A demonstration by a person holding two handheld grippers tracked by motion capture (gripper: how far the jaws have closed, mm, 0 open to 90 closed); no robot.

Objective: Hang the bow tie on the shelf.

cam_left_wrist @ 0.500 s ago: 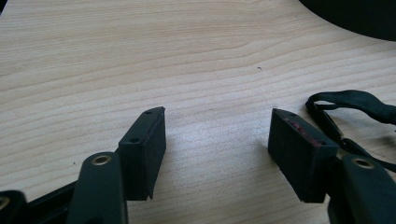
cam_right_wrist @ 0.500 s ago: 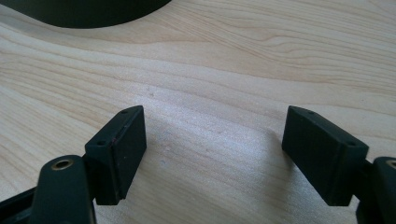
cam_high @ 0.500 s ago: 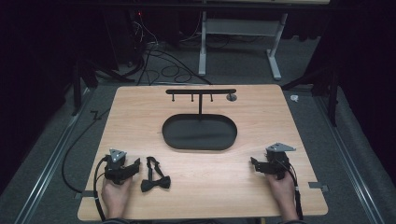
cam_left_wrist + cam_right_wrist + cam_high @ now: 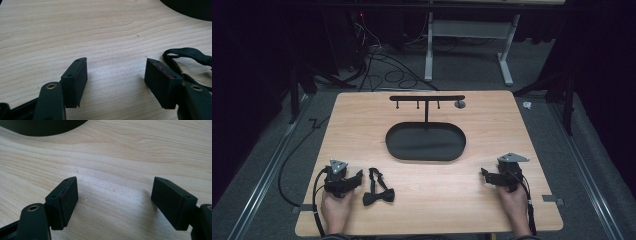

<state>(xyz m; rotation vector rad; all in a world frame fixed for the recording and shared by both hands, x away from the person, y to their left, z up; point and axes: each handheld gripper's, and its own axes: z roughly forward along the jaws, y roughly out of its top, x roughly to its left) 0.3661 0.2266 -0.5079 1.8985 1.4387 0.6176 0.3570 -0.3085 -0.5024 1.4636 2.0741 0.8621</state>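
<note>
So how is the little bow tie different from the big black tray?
The bow tie is small and soft-looking, with a looped strap; the tray is much bigger, oval and rigid. The bow tie lies near the table's front edge beside the left claw; the tray sits mid-table under a hook stand. Both are black.

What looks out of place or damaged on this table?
Little stands out. The black bow tie lies loose on the table beside the left gripper, not on the hanger stand. One left gripper pad shows reddish scuffs along its edge.
</note>
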